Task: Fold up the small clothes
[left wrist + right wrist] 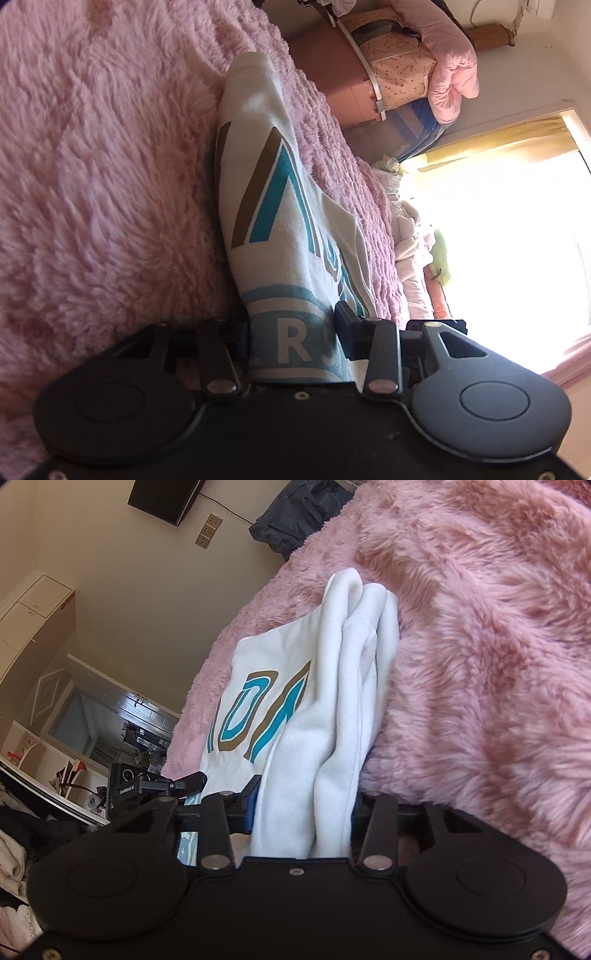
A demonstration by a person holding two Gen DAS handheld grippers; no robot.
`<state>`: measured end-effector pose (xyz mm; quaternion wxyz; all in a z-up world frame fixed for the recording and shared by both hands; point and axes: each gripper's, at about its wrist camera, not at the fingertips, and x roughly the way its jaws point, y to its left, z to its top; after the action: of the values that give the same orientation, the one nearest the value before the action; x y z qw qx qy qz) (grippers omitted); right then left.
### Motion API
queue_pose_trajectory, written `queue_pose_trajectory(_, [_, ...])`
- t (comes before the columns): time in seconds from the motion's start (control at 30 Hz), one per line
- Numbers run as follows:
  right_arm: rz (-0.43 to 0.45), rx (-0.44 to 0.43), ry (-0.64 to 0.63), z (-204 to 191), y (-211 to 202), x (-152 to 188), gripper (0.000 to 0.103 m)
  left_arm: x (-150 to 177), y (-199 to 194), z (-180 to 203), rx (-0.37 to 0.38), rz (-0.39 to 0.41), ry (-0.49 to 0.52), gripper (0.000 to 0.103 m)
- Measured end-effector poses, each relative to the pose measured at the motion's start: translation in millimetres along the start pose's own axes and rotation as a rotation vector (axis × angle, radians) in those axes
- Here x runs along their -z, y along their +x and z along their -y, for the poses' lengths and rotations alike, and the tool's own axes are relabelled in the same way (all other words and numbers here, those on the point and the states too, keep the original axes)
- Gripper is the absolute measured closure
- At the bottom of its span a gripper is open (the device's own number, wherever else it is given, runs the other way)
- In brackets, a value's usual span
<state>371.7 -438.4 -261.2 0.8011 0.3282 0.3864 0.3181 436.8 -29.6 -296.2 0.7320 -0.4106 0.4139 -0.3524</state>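
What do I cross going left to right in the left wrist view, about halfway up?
Pink fluffy blanket → white garment with teal and brown print, held in the left gripper → pink knobbly cover → pile of pale clothes → bright window.

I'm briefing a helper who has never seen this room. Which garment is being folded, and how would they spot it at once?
Start at the fluffy pink blanket covering the bed. On it lies a white garment, gripped at its near edge by the left gripper and the right gripper. Only it bears teal and brown printed lettering; the dark clothing at the bed's far edge is plain.
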Motion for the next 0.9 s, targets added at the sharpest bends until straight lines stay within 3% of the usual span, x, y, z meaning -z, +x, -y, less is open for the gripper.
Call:
queue_pose_trajectory(0.23, [0.015,0.008,-0.032,-40,-3,-16,0.066,-8,-21,27,0.033,0.019,0.015,0.072])
queue_pose_trajectory(0.5, [0.037,-0.02,-0.111,-115,4,-27,0.066,-13,-100,83,0.024,0.09,0.124,0.072])
queue_pose_trajectory(0.7, [0.016,-0.088,-0.19,-176,25,-14,0.066,11,-185,103,-0.02,0.156,0.169,0.071])
queue_pose_trajectory(0.9, [-0.042,-0.105,-0.239,-207,54,17,0.066,48,-229,86,-0.067,0.169,0.155,0.07])
